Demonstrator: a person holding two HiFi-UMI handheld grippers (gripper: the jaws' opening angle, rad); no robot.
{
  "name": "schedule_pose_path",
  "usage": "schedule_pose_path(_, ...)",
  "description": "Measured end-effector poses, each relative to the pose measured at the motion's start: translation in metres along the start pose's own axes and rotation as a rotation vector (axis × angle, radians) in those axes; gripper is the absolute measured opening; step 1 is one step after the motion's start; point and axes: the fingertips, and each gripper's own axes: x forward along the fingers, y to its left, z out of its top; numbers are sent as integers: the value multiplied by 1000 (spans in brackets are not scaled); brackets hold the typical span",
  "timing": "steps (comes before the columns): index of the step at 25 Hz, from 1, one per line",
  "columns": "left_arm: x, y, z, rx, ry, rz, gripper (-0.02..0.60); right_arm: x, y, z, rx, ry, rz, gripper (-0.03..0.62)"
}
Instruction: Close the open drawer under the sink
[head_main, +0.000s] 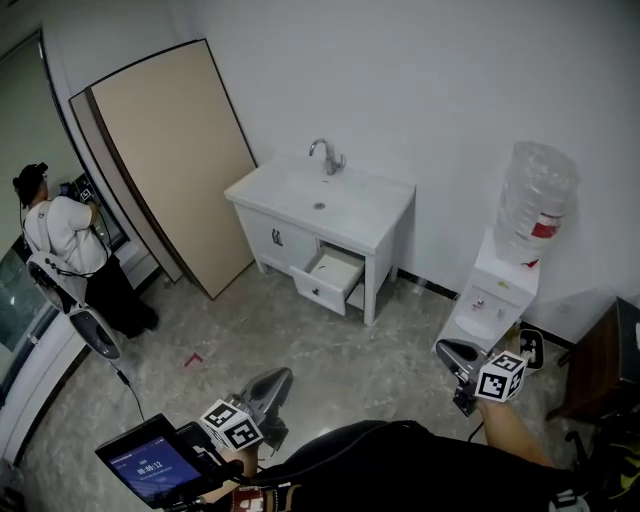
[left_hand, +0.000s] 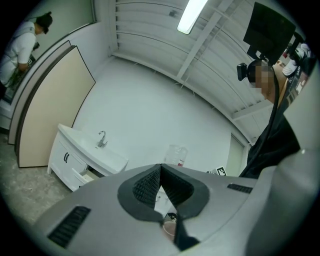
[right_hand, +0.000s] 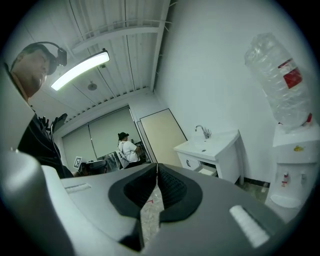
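A white sink cabinet with a chrome tap stands against the far wall. Its lower right drawer is pulled out and looks empty inside. The cabinet also shows in the left gripper view and the right gripper view. My left gripper is low at the left, well short of the cabinet, jaws shut with nothing between them. My right gripper is at the right, near the water dispenser, jaws shut and empty.
A water dispenser with a big clear bottle stands right of the cabinet. A beige board leans on the wall at the left. A person stands at the far left. A dark wooden cabinet is at the right edge.
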Motion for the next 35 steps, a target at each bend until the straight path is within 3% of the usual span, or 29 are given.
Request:
schedule_pose_path(5,33,-7,21,8,-44,28,0,18,-23,42,-38,19,58,3)
schedule_pose_path(10,119,-9,16,11,-59,63,0,21,-104,81,-43,26,104,3)
schedule_pose_path(18,189,3,6,-5,-23,59,1,21,-174,98,-7,23,78,3)
schedule_pose_path(27,228,68,20,-20,-15,-11,0,67,-204,108,-10,8,7,3)
schedule_pose_path(35,247,161,74,5,4,-102,1,141,-198,139,-38,-58,-81,3)
